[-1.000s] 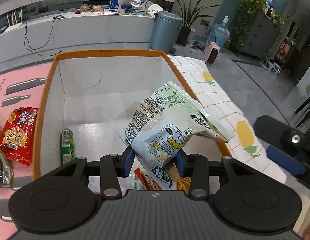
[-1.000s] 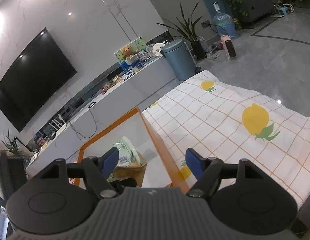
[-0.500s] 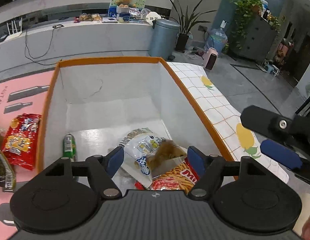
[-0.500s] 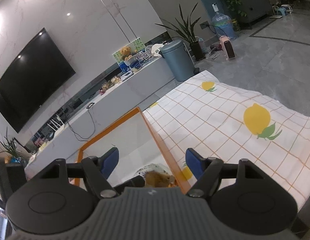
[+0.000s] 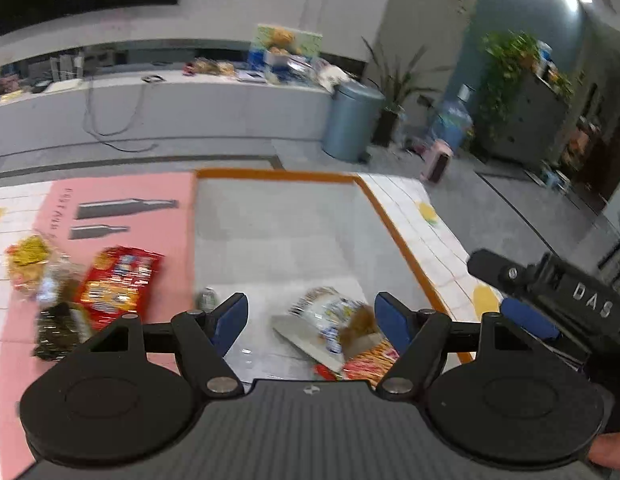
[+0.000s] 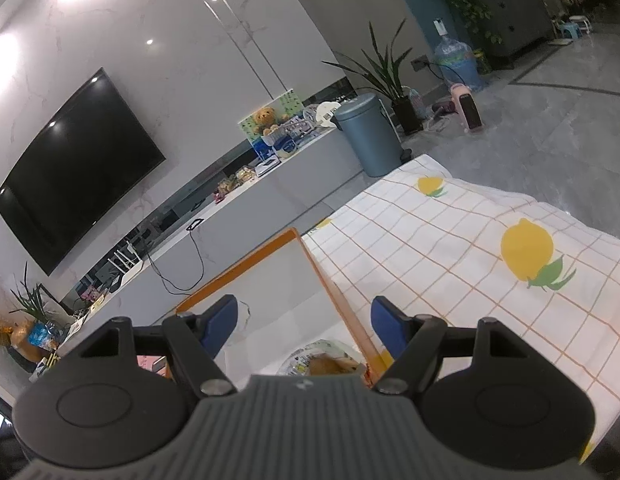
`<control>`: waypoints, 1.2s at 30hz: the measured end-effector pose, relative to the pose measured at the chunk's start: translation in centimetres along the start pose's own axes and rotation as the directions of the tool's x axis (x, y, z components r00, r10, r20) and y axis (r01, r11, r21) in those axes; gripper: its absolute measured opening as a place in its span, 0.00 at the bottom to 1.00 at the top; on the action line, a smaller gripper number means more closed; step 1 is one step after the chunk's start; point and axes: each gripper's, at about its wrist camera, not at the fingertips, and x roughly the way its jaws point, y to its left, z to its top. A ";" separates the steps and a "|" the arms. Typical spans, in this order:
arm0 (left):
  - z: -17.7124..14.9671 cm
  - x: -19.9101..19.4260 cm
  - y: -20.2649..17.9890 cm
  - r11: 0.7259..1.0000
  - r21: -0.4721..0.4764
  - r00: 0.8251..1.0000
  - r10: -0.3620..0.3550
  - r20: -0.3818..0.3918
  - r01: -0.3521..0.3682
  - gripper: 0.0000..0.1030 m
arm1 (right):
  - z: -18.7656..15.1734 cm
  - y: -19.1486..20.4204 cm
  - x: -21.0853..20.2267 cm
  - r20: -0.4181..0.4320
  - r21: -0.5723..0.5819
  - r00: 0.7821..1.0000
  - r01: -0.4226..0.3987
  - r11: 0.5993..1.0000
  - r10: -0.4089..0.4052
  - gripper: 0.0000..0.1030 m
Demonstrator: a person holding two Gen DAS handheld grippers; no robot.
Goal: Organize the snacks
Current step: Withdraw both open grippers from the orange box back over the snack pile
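Orange-rimmed box holds the pale snack bag on its floor, both tools, left and right, spread and empty, so the red packet left of the box risks tearing if pinched carelessly

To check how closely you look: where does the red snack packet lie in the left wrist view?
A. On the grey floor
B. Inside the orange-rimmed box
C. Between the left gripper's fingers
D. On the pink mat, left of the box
D: the red snack packet lies flat on the pink mat, outside the box.
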 end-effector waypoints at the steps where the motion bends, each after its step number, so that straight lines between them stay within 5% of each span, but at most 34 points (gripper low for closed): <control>1: 0.1 -0.5 0.4 1.000 -0.011 1.000 0.011 0.006 -0.011 0.83 | -0.1 0.2 0.0 0.000 -0.005 1.000 -0.004 1.000 0.004 0.70; 16: -1.2 -6.5 7.1 0.995 -0.045 0.993 0.097 0.066 -0.094 0.83 | -4.3 7.8 0.3 -0.002 -0.217 0.987 -0.155 0.964 0.158 0.69; 27: -3.8 -10.0 13.9 0.980 -0.108 0.981 0.176 0.076 -0.167 0.83 | -8.9 12.5 -1.1 0.071 -0.343 0.945 -0.277 0.898 0.319 0.70; 36: -6.2 -10.5 19.3 0.964 -0.199 0.980 0.193 0.055 -0.179 0.83 | -14.0 16.3 -0.8 -0.036 -0.447 0.886 -0.428 0.786 0.462 0.69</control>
